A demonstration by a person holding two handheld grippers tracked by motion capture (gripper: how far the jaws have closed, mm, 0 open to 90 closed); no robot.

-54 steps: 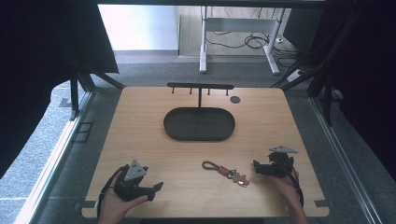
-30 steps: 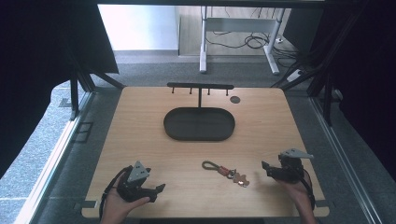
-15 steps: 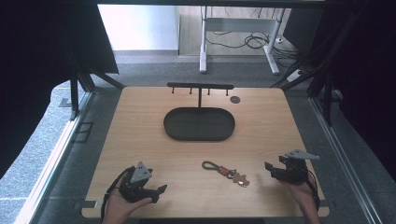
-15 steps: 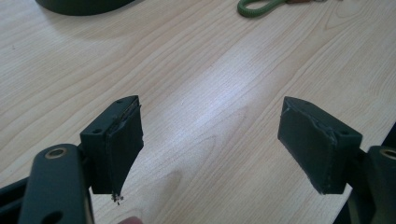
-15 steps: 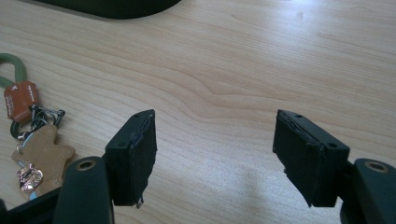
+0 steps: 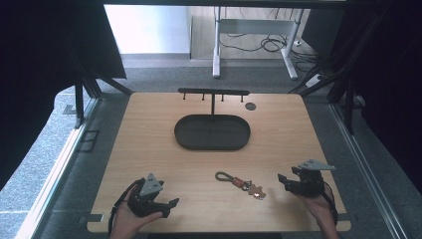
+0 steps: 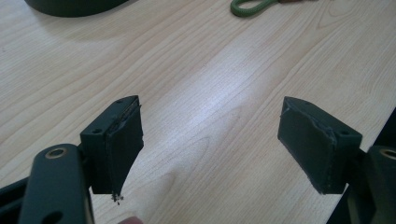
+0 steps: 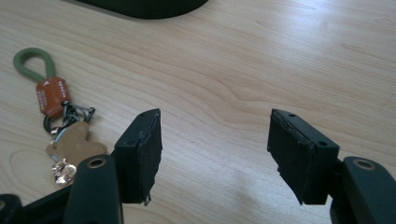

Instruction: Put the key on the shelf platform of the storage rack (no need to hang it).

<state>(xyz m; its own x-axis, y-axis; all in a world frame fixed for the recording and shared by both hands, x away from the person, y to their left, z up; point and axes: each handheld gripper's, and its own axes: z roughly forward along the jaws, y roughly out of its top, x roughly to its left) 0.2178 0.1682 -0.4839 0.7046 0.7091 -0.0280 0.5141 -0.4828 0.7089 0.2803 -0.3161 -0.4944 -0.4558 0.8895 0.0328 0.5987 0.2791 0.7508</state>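
Keychain point(image 6: 241, 183) lying flat on the near half of the wooden table point(image 6: 149, 144), between the two grippers and nearer the right one; touched by neither. Made up of a green cord loop point(image 8: 29, 63) at the far-left end, an orange tag point(image 8: 50, 95), a tangle of rings, and what looks like a small tan bear-shaped charm point(image 8: 74, 142), though too small to confirm in the high view.

Right gripper point(image 6: 289, 182) held low at the near right edge, jaws parted with bare wood between them, just been closing somewhat with nothing caught. Keychain off to the left of its jaws in the right gripper view, not lined up. Left gripper point(image 6: 166, 205) at the near left, jaws spread wide, empty, well apart from the keychain.

Dark oval tray point(image 6: 212, 132) at table centre, hook rack point(image 6: 213, 92) standing at its far rim; both bare.

Risks noted:
- Flat, thin parts on a smooth top: pads likely to skate over cord or rings and push the keychain away rather than lift it.
- Grip on the charm alone: remainder left dangling and swinging, prone to snag on the tray rim.
- Jaws narrowed too early: one pad landing on top of the tag instead of beside it.
- Steep approach: pad tips jammed against the wood.
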